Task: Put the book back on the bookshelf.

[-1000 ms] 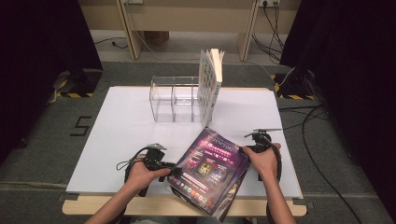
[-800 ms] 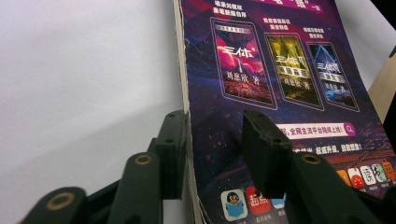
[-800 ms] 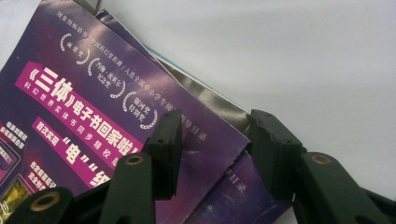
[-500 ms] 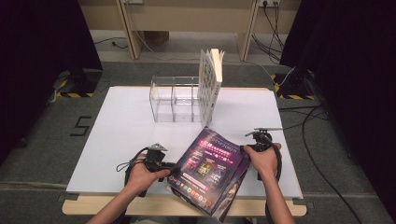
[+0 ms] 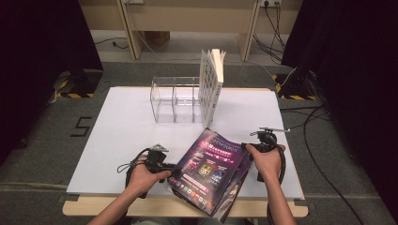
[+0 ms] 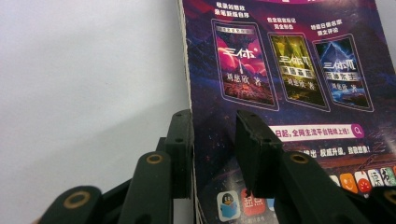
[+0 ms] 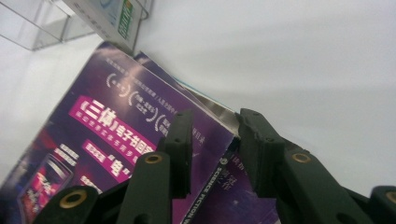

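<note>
A purple magazine (image 5: 213,171) lies near the front edge of the white counter (image 5: 122,140), on top of at least one more magazine of the same kind; a person's two hands come in from below, one at each side of the pile. The left tongs (image 6: 212,140) sit at the magazine's left edge; their jaws have just been closing, with the edge of the cover (image 6: 280,84) between them, but there is a gap and the pads do not look pressed on it yet. The right tongs (image 7: 212,140) are at the far right corner of the magazine (image 7: 116,140); their jaws have just been opening a little and stand apart around that corner, not squeezing it. Farther back on the counter stands a clear plastic rack (image 5: 176,101) with sections; one book (image 5: 211,82) stands upright at its right end, and the other sections look bare. So one book seems to be put away; the purple magazine has not been lifted; I think it must be gripped, raised, stood up and slid into the rack, and then the rest of the pile too.
</note>
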Tool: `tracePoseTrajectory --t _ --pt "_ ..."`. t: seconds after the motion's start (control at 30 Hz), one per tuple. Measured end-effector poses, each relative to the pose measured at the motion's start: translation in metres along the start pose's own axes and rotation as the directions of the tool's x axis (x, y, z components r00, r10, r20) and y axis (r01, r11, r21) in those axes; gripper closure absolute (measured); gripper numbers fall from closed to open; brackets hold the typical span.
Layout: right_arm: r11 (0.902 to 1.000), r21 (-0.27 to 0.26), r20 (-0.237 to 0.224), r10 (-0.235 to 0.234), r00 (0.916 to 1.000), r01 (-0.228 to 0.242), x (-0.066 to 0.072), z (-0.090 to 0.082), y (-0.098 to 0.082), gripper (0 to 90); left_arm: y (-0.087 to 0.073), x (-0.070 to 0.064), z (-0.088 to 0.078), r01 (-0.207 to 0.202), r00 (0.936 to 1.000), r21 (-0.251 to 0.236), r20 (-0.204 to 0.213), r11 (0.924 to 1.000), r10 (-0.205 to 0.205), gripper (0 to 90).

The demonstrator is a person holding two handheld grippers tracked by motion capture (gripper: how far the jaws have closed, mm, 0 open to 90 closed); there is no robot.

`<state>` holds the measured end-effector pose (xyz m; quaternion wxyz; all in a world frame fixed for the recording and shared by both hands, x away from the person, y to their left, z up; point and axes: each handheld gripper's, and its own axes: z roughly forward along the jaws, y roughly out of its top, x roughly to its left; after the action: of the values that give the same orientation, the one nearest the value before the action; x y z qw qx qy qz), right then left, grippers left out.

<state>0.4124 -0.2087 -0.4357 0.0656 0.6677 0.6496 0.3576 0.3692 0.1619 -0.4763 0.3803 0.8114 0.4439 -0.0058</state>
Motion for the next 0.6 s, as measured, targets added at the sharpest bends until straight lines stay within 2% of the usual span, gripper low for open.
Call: tracePoseTrajectory --t 0.03,0.07,0.1,0.23,0.27,0.43,0.57,0.6 --pt "0.9992 -0.022 -0.035 0.033 0.9989 -0.034 -0.0028 -0.0015 -0.0001 66.3 -0.0001 0.0000 0.0000 0.001 1.0000 -0.001 -0.001 1.0000 -0.001 66.6" --pt "0.9992 -0.022 -0.035 0.033 0.9989 -0.034 -0.0028 -0.0015 -0.0001 66.3 -0.0002 -0.0001 -0.0001 0.000 1.0000 -0.001 -0.001 1.0000 0.000 66.6" --pt "0.9981 -0.024 -0.049 0.055 0.9973 -0.056 -0.0033 -0.0025 -0.0001 66.3 -0.0004 -0.0003 -0.0001 0.000 1.0000 -0.002 -0.002 1.0000 0.000 66.6" --pt "0.9969 -0.034 -0.053 0.069 0.9962 -0.071 -0.0042 -0.0017 -0.0020 65.6 -0.0003 -0.0006 -0.0001 -0.001 1.0000 -0.002 -0.004 1.0000 0.001 66.6" --pt "0.9955 -0.027 -0.054 0.089 0.9945 -0.091 -0.0032 -0.0016 -0.0025 65.6 -0.0004 -0.0006 -0.0001 -0.001 1.0000 -0.003 -0.003 1.0000 0.001 66.6" --pt "0.9960 -0.013 -0.048 0.088 0.9950 -0.089 -0.0066 0.0013 -0.0034 65.6 -0.0007 -0.0012 0.0001 -0.003 1.0000 -0.008 -0.009 1.0000 0.003 66.6" --pt "0.9931 -0.006 -0.069 0.117 0.9908 -0.117 -0.0086 0.0025 -0.0062 65.0 -0.0006 -0.0013 -0.0002 -0.005 1.0000 -0.004 -0.008 1.0000 0.005 66.6" --pt "0.9939 -0.006 -0.073 0.110 0.9913 -0.110 -0.0101 0.0034 -0.0071 65.0 -0.0006 -0.0014 -0.0001 -0.005 0.9999 -0.004 -0.009 1.0000 0.005 66.6"
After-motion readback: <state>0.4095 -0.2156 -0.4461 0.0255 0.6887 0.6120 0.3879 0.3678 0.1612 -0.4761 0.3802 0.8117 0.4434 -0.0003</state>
